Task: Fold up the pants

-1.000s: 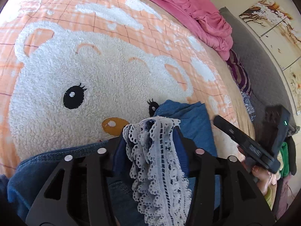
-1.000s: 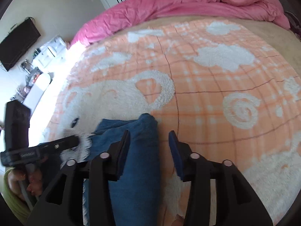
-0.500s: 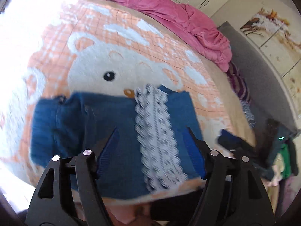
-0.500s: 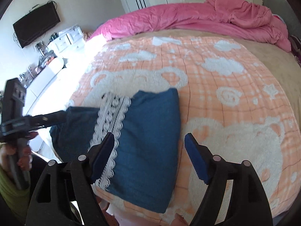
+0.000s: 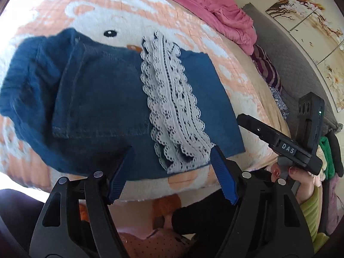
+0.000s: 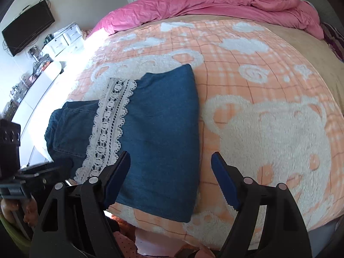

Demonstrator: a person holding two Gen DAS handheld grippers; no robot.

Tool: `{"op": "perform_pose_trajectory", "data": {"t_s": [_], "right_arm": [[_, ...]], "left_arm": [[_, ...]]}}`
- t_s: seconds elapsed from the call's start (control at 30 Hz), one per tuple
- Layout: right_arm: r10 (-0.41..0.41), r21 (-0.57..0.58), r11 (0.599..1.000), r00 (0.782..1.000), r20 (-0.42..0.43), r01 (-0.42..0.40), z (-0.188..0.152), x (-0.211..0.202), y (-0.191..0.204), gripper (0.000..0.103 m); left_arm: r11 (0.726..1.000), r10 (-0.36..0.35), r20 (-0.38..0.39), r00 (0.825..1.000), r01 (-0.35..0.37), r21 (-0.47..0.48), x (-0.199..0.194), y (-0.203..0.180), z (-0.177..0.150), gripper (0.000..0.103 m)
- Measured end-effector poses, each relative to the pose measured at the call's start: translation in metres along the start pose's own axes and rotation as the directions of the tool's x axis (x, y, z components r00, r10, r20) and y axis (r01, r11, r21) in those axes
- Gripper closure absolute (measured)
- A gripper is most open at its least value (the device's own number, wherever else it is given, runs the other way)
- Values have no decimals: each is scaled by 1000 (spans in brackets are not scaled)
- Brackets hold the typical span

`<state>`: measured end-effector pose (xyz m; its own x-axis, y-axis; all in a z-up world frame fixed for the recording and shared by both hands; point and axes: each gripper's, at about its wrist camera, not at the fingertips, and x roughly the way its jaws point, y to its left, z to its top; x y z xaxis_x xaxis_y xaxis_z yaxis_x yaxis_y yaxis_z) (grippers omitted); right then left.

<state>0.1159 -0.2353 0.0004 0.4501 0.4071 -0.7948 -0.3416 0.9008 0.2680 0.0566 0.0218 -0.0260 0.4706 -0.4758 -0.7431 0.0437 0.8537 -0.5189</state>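
we see folded blue pants (image 5: 103,99) with white lace trim (image 5: 174,107) lying on the bed (image 6: 268,118), left hand-held gripper (image 5: 172,172) gaping empty, right hand-held gripper (image 6: 171,172) likewise

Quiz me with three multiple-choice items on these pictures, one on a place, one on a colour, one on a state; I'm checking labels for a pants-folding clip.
1. Where do the folded pants lie?
A. on the bear-pattern blanket
B. on the floor
C. on the pink duvet

2. What colour is the lace trim across the pants?
A. black
B. white
C. yellow

3. How does the right gripper stand?
A. clamped on the lace
B. shut, holding nothing
C. open, holding nothing

Answers:
1. A, the denim rests on the orange blanket near the bed's front edge.
2. B, the strip is white against the blue cloth.
3. C, its blue pads stand wide apart above the pants, nothing pinched.
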Motion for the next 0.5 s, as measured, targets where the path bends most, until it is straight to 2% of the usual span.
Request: {"op": "perform_pose_trajectory", "data": {"t_s": [0.13, 0.2, 0.23, 0.27, 0.3, 0.33, 0.4, 0.5], "right_arm": [[17, 25, 1000, 1000, -17, -17, -9, 11, -8, 27], [13, 18, 1000, 1000, -23, -13, -13, 18, -10, 27], [7, 2, 1000, 1000, -22, -7, -16, 20, -9, 27], [-3, -26, 1000, 1000, -17, 3, -18, 22, -7, 26], [-15, -50, 999, 1000, -15, 14, -20, 24, -5, 26], [-24, -66, 998, 1000, -10, 23, -22, 24, -3, 26], [-42, -103, 994, 999, 4, 43, -25, 24, 1, 27], [-76, -150, 985, 997, 24, 79, -30, 26, 7, 26]], "left_arm": [[999, 48, -13, 999, -48, 8, 12, -6, -4, 38], [997, 77, 4, 997, -77, 5, 17, -9, -5, 41], [994, 101, 21, 995, -102, 31, 20, -13, -5, 50], [988, 141, 34, 989, -143, 63, 23, -17, -6, 70], [981, 170, 34, 985, -172, 87, 27, -20, -7, 82], [976, 190, 26, 982, -191, 104, 31, -22, -8, 85], [962, 226, 33, 974, -228, 151, 33, -27, -12, 85], [955, 240, 40, 970, -243, 170, 33, -29, -18, 83]]}}
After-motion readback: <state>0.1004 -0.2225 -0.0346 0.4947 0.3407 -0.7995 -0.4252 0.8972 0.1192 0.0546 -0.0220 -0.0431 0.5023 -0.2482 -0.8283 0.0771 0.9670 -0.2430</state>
